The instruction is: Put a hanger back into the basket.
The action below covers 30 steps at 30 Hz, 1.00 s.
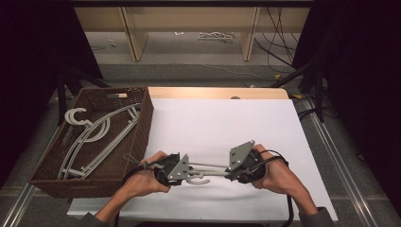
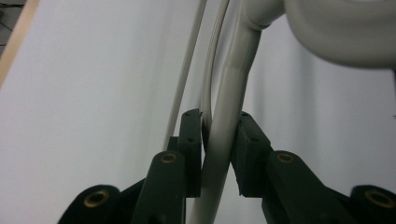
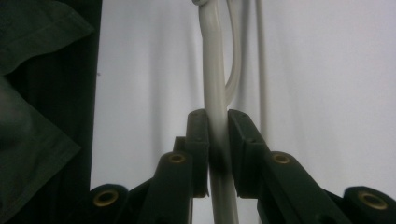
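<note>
The grey hanger (image 1: 201,173), right of the wicker basket (image 1: 142,118), looks light, stiff and slippery, so the left tool (image 1: 182,171) and right tool (image 1: 231,171) sensibly clench its arms near each end.

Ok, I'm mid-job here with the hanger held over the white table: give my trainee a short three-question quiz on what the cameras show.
1. True or false: both the left gripper and the right gripper are shut on the grey hanger.
2. Where do the other hangers lie? A) on the floor B) in the wicker basket C) on the white table
3. Toward which side of the high view does the held hanger's hook point?

Key:
1. True: each gripper view shows the pads pressing on a hanger arm.
2. B.
3. Toward the bottom edge, the person's side.
</note>
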Tool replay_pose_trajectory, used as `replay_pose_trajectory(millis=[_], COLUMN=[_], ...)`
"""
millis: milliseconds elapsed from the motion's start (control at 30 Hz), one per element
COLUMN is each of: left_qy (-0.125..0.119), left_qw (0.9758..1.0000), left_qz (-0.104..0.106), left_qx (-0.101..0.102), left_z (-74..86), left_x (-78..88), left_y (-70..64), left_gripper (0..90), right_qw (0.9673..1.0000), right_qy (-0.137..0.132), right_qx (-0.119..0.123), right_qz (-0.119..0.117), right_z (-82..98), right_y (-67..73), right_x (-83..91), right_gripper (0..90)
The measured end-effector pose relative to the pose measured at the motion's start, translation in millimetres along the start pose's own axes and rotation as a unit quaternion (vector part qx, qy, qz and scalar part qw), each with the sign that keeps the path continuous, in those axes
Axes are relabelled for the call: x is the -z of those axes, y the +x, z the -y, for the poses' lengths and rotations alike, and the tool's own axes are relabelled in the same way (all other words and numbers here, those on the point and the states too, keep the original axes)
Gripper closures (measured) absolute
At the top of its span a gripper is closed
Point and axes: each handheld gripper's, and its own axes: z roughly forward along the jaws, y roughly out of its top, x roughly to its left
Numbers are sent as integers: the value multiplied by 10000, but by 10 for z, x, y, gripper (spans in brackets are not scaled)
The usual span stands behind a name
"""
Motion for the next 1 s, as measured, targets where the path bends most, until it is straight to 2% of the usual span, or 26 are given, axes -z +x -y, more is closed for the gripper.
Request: replay_pose_trajectory(millis=[100,167,200,233,300,433,467,533,567,633,667,700,733,800,833,867,933,967,1000], left_qy=[-160,-208,-208,-484,-431,-364,-353,-322,-373,-471,-471,-606,-695,-739,-741,-770,-802,-802,-843], left_qw=[9993,9984,9984,9933,9927,9884,9874,9871,9852,9820,9820,9772,9745,9727,9727,9718,9702,9702,9674], left_qz=[135,308,308,419,400,383,391,385,356,342,342,314,297,259,219,215,148,148,102], left_qx=[316,432,432,961,1051,1424,1491,1520,1637,1797,1797,2009,2112,2185,2189,2218,2283,2283,2387], left_z=[-14,-29,-29,-30,-6,77,93,121,128,146,146,163,170,185,188,187,190,190,204], left_x=[58,94,94,104,123,106,104,130,143,183,183,226,242,286,311,329,368,368,394], left_y=[-16,-5,-5,-7,18,54,63,98,104,126,126,141,146,169,180,188,210,210,224], left_gripper=[769,780,788,791,792,792,792,792,792,792,791,791,791,792,791,791,791,791,791], right_qw=[9997,9994,9994,9986,9976,9935,9912,9846,9824,9777,9777,9709,9688,9615,9578,9557,9490,9444,9418], right_qy=[-152,-192,-192,-244,-321,-518,-571,-727,-791,-989,-989,-1202,-1297,-1514,-1622,-1696,-1885,-2012,-2057], right_qx=[-63,-101,-101,-234,-379,-699,-845,-1177,-1311,-1402,-1402,-1622,-1679,-1852,-1910,-1952,-2046,-2091,-2181], right_qz=[186,254,254,406,486,739,846,1065,1073,1209,1209,1292,1280,1354,1406,1403,1484,1548,1525], right_z=[16,22,22,30,43,43,45,46,46,53,53,57,65,83,94,106,129,140,147], right_y=[-10,-19,-19,-41,-64,-83,-93,-110,-107,-108,-108,-98,-105,-105,-107,-112,-112,-112,-102], right_x=[28,43,43,55,67,107,115,128,136,148,148,161,174,175,175,178,187,189,204], right_gripper=[763,749,749,728,702,543,501,441,422,379,379,342,328,307,307,303,299,294,287])
